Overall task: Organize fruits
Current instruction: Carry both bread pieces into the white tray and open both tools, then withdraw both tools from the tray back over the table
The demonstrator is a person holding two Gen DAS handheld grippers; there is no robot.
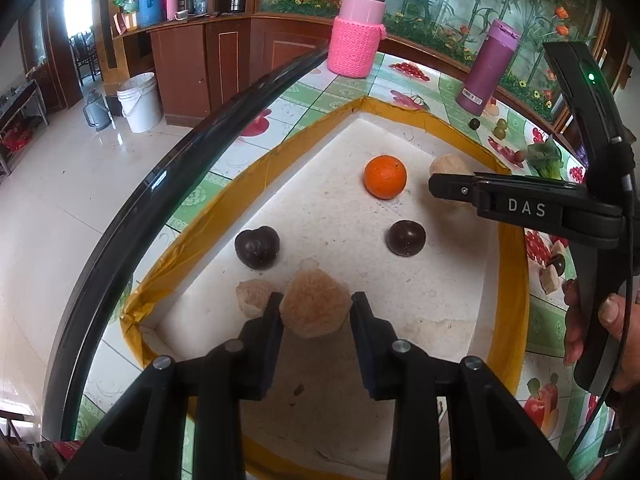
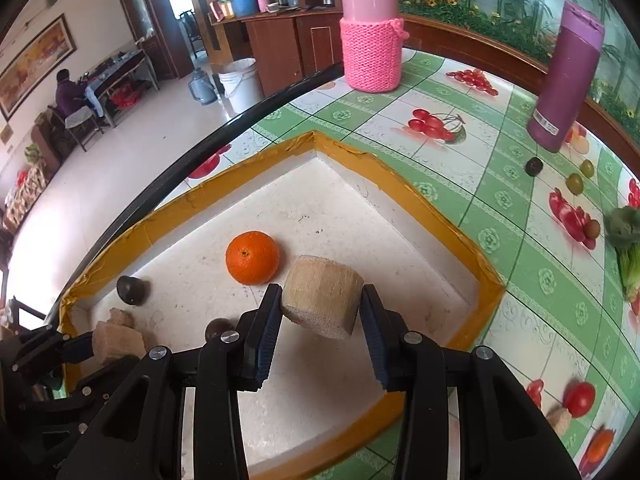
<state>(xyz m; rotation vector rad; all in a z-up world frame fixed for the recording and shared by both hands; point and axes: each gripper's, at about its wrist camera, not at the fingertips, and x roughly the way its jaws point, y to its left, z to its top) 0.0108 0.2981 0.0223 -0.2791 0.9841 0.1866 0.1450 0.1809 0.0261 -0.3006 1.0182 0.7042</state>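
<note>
Right-wrist view: dark fruit (image 2: 218, 330) half hidden behind gripper finger | left-wrist view: pale chunk (image 1: 448, 168) partly masked by right gripper (image 1: 452, 190)

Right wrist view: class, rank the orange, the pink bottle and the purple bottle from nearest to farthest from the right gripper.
1. Orange: in the tray, just ahead and left of the right gripper, which holds a tan chunk.
2. Pink bottle: beyond the tray's far corner, on the table.
3. Purple bottle: far right; close to the pink bottle's range, so this order is tentative.
</note>
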